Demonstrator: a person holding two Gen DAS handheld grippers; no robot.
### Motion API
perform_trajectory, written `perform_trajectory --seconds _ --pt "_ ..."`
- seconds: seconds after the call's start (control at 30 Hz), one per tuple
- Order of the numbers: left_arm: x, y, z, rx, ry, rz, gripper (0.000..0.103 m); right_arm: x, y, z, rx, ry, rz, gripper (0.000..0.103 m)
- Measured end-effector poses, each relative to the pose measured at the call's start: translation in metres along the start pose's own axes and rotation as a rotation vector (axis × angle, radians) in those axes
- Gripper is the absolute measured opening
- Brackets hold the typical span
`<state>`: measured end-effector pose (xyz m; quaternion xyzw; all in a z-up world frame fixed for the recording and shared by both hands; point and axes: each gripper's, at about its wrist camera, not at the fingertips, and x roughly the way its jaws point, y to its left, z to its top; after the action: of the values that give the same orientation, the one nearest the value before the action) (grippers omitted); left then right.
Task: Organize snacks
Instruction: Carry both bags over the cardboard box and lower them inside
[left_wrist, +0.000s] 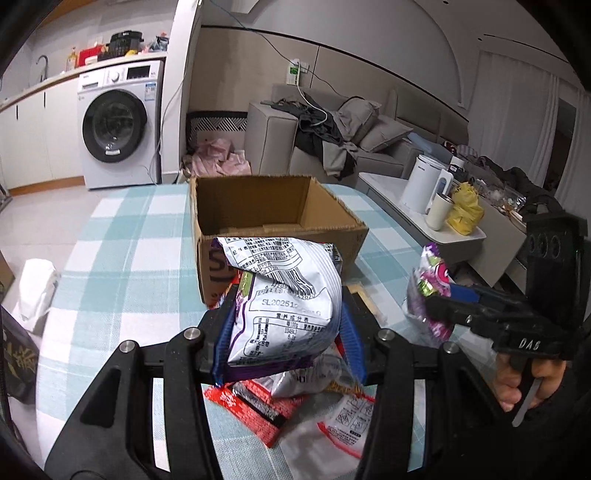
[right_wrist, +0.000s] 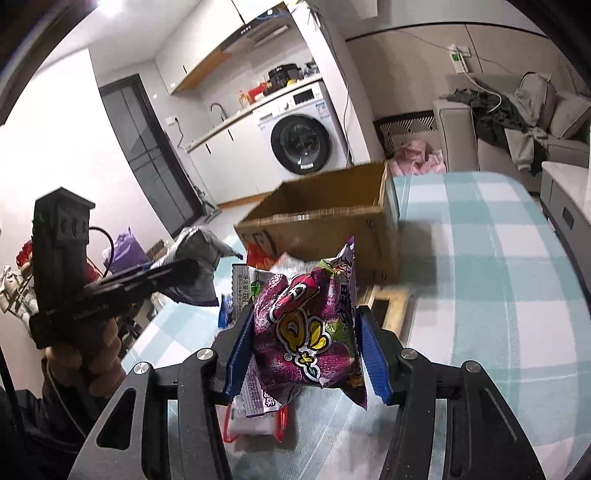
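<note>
Left claw grips a white snack bag, right claw clamps a purple snack bag, cardboard box at twelve o'clock on the desk.

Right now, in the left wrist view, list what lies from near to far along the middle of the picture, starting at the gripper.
left gripper shut on the white and purple snack bag → cardboard box, open and apparently empty → far edge of the checked tablecloth → pink cloth on the floor → grey sofa against the wall.
</note>
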<state>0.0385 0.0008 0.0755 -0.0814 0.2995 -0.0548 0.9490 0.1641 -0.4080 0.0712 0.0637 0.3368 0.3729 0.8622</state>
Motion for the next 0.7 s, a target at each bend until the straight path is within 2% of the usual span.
perform_trajectory --seconds 0.37,0.7 --pt "-0.013 -0.006 0.031 0.016 -0.048 0.021 0.047 -0.025 0.005 0.043 0.024 -0.09 -0.023 0.055" --pt "-0.021 0.006 0.06 0.012 -0.089 0.013 0.047 -0.029 0.019 0.078 0.017 -0.128 -0.055 0.055"
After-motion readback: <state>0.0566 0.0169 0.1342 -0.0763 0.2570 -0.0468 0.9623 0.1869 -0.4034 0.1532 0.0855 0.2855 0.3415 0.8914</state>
